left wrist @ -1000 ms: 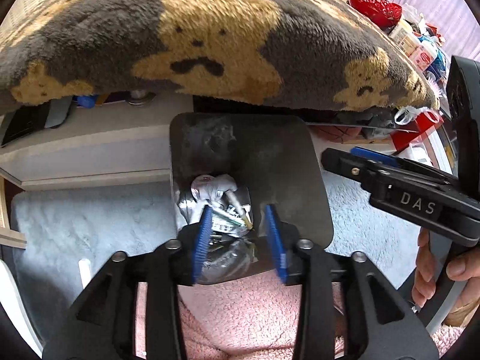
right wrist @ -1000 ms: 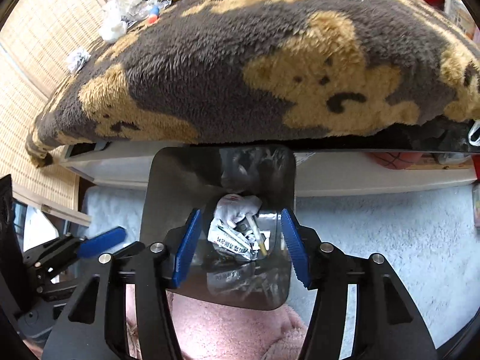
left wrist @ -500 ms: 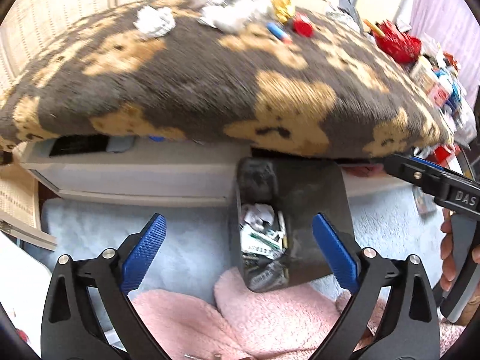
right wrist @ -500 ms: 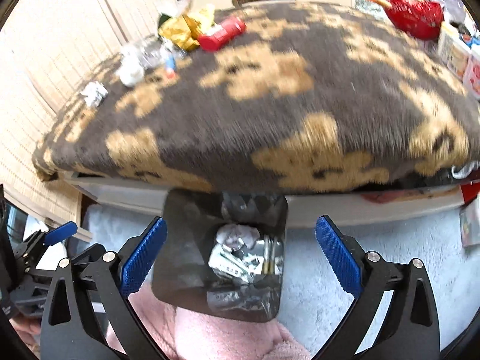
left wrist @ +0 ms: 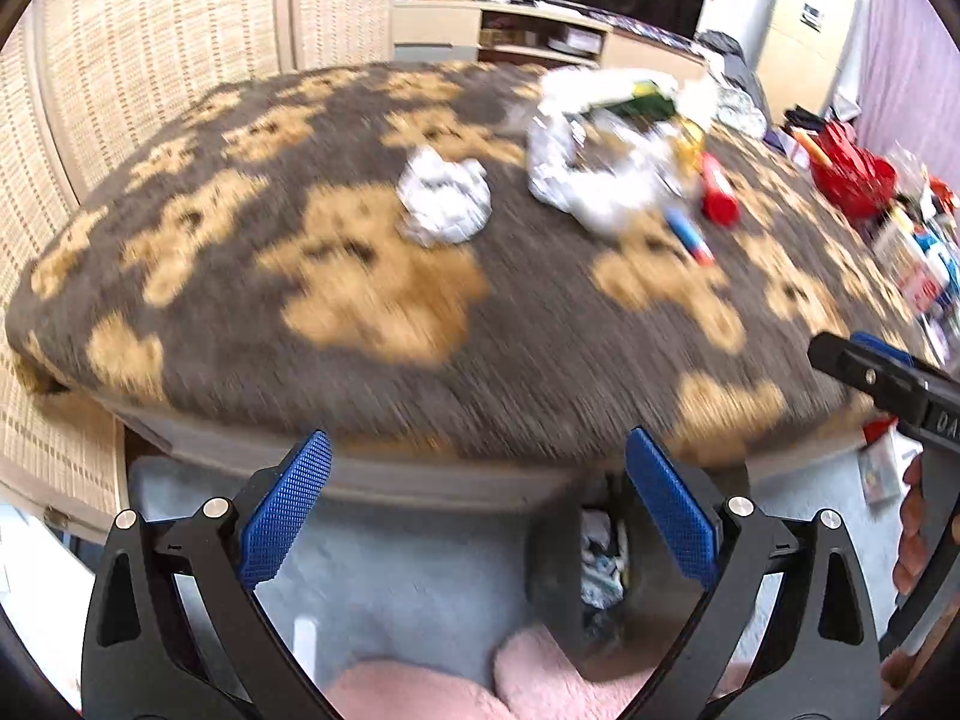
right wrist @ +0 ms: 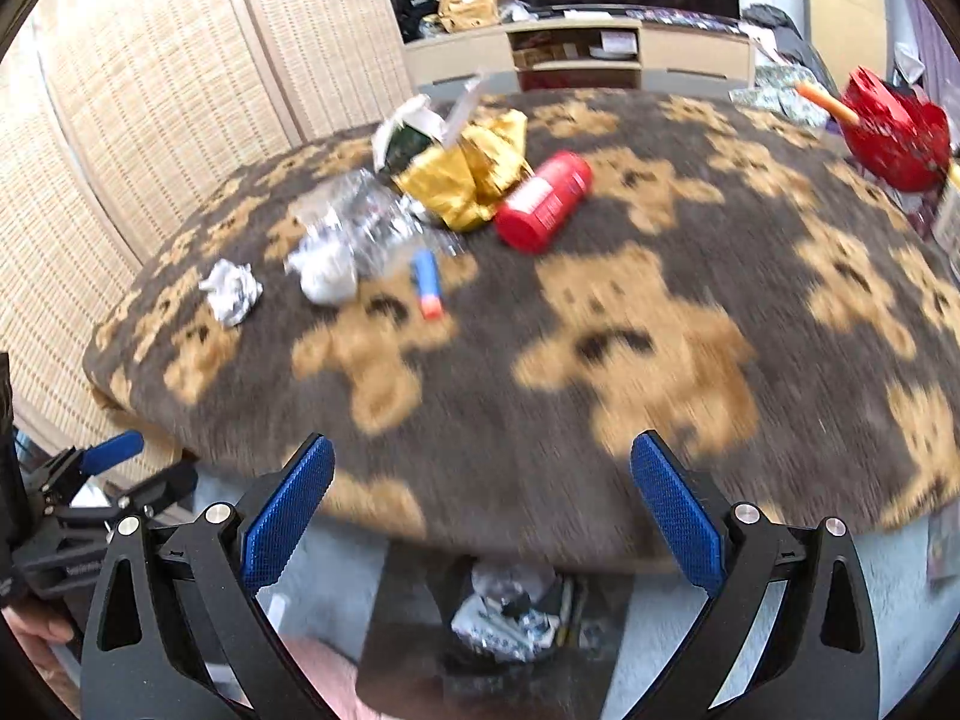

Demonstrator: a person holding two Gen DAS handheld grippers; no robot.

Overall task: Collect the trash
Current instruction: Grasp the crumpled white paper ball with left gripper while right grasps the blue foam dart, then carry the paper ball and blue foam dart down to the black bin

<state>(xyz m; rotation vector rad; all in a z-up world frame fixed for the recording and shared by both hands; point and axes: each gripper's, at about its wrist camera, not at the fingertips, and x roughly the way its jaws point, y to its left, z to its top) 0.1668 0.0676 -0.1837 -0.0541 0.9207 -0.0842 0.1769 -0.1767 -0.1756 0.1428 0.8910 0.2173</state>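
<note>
2 grippers, left [left wrist: 477,513] and right [right wrist: 480,516], hang with jaws spread wide and nothing between them. Trash lies well ahead of the fingers on the blanket [right wrist: 600,420]: a paper wad [right wrist: 231,291], crinkled plastic [right wrist: 360,228], a gold wrapper [right wrist: 474,177], a red can [right wrist: 543,201] and a small blue tube [right wrist: 427,283]. Below, a dark bin [right wrist: 408,630] holds crumpled scraps, its far rim hidden under the blanket's edge. Motion blur smears the heap in the left view.
</note>
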